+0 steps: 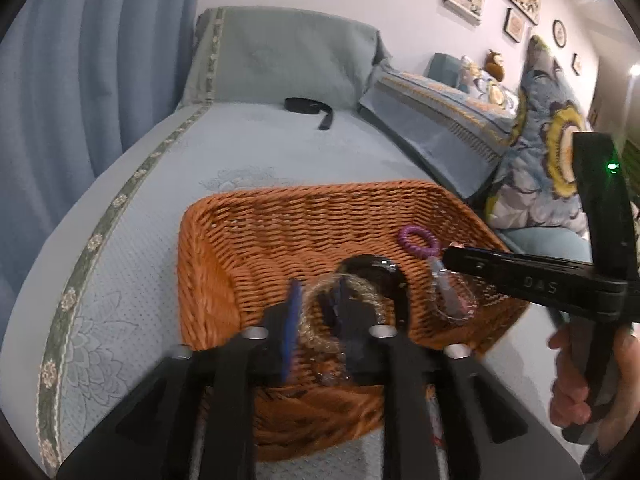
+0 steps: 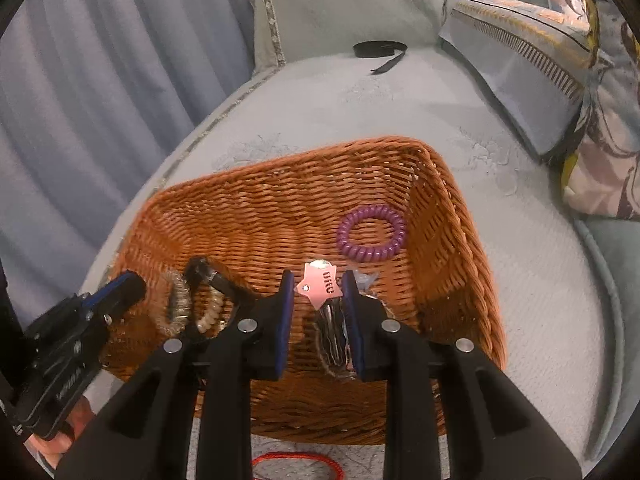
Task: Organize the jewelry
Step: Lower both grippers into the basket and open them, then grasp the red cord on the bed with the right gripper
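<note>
below the basket (image 2: pixel 280 208), right-wrist view only: red cord (image 2: pixel 298 465)

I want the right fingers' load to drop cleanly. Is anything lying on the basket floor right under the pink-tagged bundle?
Nothing visible. The pink-tagged bundle hangs over bare basket weave; the purple coil lies farther back, and the clear coils sit off to the left.

A pink star tag (image 2: pixel 319 285) sits between the right hand-held gripper (image 2: pixel 318 292) fingers over the wicker basket (image 2: pixel 248 216).
</note>
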Available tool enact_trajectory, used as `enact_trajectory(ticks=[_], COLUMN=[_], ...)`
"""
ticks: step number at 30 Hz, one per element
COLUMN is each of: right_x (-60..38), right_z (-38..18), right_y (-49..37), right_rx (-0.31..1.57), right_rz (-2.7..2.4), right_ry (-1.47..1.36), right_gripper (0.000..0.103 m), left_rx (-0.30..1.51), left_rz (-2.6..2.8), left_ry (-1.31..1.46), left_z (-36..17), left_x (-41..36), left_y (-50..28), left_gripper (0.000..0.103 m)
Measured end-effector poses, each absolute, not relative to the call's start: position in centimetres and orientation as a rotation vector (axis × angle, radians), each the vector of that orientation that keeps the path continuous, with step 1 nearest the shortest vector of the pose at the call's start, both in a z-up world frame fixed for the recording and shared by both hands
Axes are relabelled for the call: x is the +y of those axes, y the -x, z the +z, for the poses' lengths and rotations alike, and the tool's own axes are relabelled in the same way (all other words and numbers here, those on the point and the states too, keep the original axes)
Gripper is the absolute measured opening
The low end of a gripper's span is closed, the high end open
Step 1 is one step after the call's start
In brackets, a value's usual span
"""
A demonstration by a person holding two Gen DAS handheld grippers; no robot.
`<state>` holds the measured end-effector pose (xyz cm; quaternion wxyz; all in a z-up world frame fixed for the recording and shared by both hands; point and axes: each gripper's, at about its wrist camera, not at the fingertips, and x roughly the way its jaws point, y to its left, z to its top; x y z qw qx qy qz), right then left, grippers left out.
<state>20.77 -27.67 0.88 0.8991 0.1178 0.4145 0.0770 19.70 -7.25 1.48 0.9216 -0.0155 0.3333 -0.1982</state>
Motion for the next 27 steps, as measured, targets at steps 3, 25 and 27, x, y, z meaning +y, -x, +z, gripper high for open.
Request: enact_trajectory(ticks=[3, 25, 27], right_x=[-27.7, -28.2, -28.2], right_z=[1.8, -0.8, -1.8], right_y=[-19.8, -6.1, -6.7], right_rx=[0.822, 0.742, 0.758], right_rz=[0.161, 0.171, 0.155], right_ry=[-0.24, -0.272, -0.268], right_gripper=[0.043, 0.036, 0.036], left_rx=[0.642, 0.549, 0.57], left_rz=[-0.415, -0.505, -0.508], left_ry=[0.03, 0.125, 0.125], left_z=[2.5, 2.6, 1.2], left_x=[-7.1, -3.1, -3.3], left_y=[-18.6, -4.3, -4.7], left_gripper=[0.04, 0.04, 0.04])
